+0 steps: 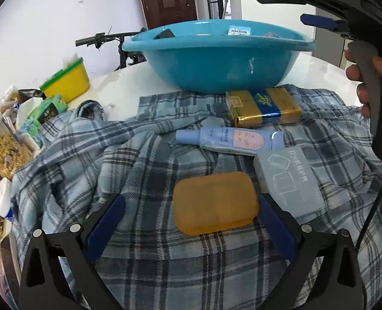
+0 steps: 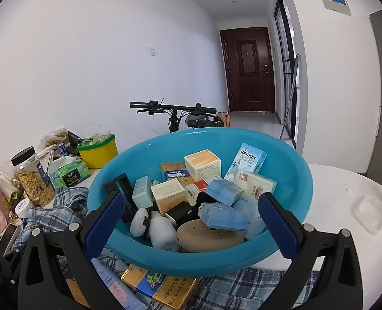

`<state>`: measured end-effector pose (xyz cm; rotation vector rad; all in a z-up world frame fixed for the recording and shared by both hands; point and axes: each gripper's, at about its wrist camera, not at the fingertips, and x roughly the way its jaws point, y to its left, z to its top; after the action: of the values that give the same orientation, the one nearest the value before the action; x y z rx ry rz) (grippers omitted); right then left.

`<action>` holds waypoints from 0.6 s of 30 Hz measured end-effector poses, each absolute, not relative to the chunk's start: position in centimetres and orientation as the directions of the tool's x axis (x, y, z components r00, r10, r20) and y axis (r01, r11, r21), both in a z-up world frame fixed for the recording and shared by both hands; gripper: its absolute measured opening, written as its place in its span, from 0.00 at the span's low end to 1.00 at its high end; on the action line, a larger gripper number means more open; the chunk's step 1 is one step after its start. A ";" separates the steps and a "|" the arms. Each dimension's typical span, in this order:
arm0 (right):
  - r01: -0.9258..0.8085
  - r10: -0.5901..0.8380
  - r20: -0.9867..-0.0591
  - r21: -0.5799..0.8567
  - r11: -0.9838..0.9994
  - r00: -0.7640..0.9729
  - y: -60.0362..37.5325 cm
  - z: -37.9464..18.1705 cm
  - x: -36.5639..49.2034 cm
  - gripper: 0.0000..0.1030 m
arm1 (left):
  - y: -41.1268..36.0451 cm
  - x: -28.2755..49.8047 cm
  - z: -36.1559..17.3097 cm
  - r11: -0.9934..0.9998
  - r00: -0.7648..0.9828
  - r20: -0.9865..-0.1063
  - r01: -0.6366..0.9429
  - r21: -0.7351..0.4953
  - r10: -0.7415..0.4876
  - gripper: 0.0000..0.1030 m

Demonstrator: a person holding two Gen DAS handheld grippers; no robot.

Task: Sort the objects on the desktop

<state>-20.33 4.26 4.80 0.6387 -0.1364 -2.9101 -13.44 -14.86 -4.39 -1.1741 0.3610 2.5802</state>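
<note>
Amber, translucent plastic: the soap case [image 1: 215, 204] lies flat on the plaid cloth [image 1: 149, 258], between the two blue pads of the left tongs [image 1: 191, 208], which stand spread wide and hold nothing. The right pad sits close against the case's right end; the left pad is well apart from it.

Handling, as judged: a light, stiff shell with rounded corners and a smooth skin, so likely to slip if pinched at a corner. Best taken across its straight sides, low, near the middle. The cloth beneath is soft and rumpled and may drag or bunch under a finger.

Just beside the case, to its right, a frosted grey box [image 1: 289, 178]. Beyond it, a pale blue tube [image 1: 227, 139] lying crosswise, then a gold-and-blue carton [image 1: 264, 107] touching the foot of the blue basin [image 1: 216, 59].

The right tongs [image 2: 192, 215] hover over the basin [image 2: 289, 160], also spread and empty. The basin is already well filled with small boxes, among them a RAISON pack [image 2: 246, 164]. So four pieces on the cloth look unsorted.

On the desk [image 2: 341, 188], left: a yellow tub [image 2: 97, 153], a tissue pack [image 2: 70, 174], a jar of dried flowers [image 2: 34, 178].
</note>
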 end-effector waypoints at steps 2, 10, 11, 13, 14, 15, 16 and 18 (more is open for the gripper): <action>0.136 -0.174 -0.407 0.121 -0.983 -0.897 4.2 4.8 -20.3 1.00 | -14.8 -13.1 -4.1 -0.927 -0.642 -0.748 -0.361 0.102 0.167 0.97; 0.143 -0.178 -0.409 0.115 -0.983 -0.895 3.9 4.7 -20.3 1.00 | -15.1 -13.4 -4.4 -0.921 -0.602 -0.769 -0.386 0.045 0.215 0.64; 0.144 -0.178 -0.409 0.112 -0.983 -0.895 3.8 4.6 -20.3 1.00 | -15.1 -13.4 -4.4 -0.921 -0.603 -0.768 -0.386 0.043 0.217 0.64; 0.146 -0.177 -0.407 0.106 -0.984 -0.896 3.6 4.7 -20.2 1.00 | -15.2 -13.2 -4.2 -0.921 -0.609 -0.760 -0.389 0.034 0.229 0.64; 0.147 -0.178 -0.404 0.106 -0.983 -0.897 3.6 4.8 -20.1 1.00 | -15.4 -13.0 -4.1 -0.921 -0.615 -0.751 -0.389 0.024 0.241 0.64; 0.148 -0.178 -0.401 0.105 -0.983 -0.899 3.6 4.8 -20.0 1.00 | -15.5 -12.9 -3.9 -0.921 -0.621 -0.743 -0.389 0.015 0.250 0.64; 0.150 -0.179 -0.400 0.103 -0.983 -0.899 3.6 4.9 -20.0 1.00 | -15.8 -12.8 -3.6 -0.922 -0.630 -0.732 -0.386 0.003 0.261 0.64; 0.155 -0.184 -0.396 0.105 -0.982 -0.899 3.7 5.1 -19.9 1.00 | -16.3 -12.6 -3.3 -0.925 -0.642 -0.716 -0.379 -0.015 0.274 0.64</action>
<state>-19.88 3.68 5.12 0.6153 -0.1059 -2.9008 -12.62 -16.27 -3.31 -1.0803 0.1927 2.5525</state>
